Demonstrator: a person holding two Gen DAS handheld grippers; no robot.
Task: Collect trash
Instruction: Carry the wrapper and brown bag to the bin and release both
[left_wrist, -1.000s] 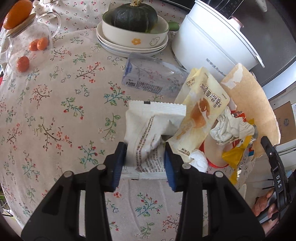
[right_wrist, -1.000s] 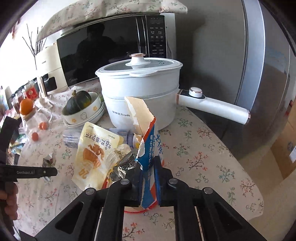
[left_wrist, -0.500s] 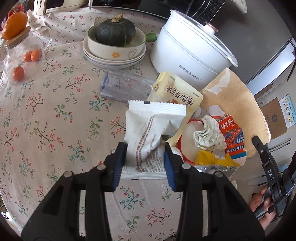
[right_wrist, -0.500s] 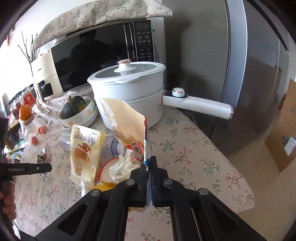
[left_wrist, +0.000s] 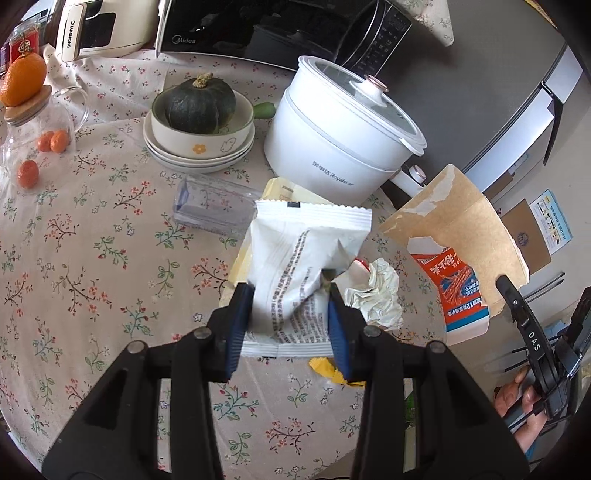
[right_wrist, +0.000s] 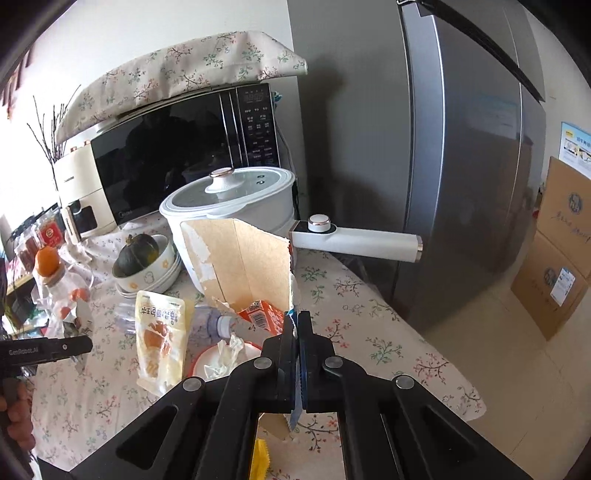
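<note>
My left gripper (left_wrist: 291, 295) is shut on a white snack wrapper (left_wrist: 303, 254) and holds it above the trash pile. My right gripper (right_wrist: 296, 325) is shut on the edge of a torn cardboard carton (right_wrist: 243, 262), brown inside and orange and blue outside (left_wrist: 458, 243), and holds it upright at the table's right side. By the carton lie a crumpled tissue (left_wrist: 373, 291), a yellow snack bag (right_wrist: 159, 332), a yellow scrap (left_wrist: 328, 371) and a clear plastic bottle (left_wrist: 214, 208).
A white electric pot (left_wrist: 343, 147) with a long handle (right_wrist: 354, 240) stands behind the trash. A squash in stacked bowls (left_wrist: 199, 122), a glass jar with oranges (left_wrist: 33, 122) and a microwave (right_wrist: 177, 155) lie further back. A fridge (right_wrist: 461, 147) is right of the table.
The left gripper rose and pulled back with the wrapper, showing more of the table. The right gripper tilted the carton further upright and closed flat on its edge.
</note>
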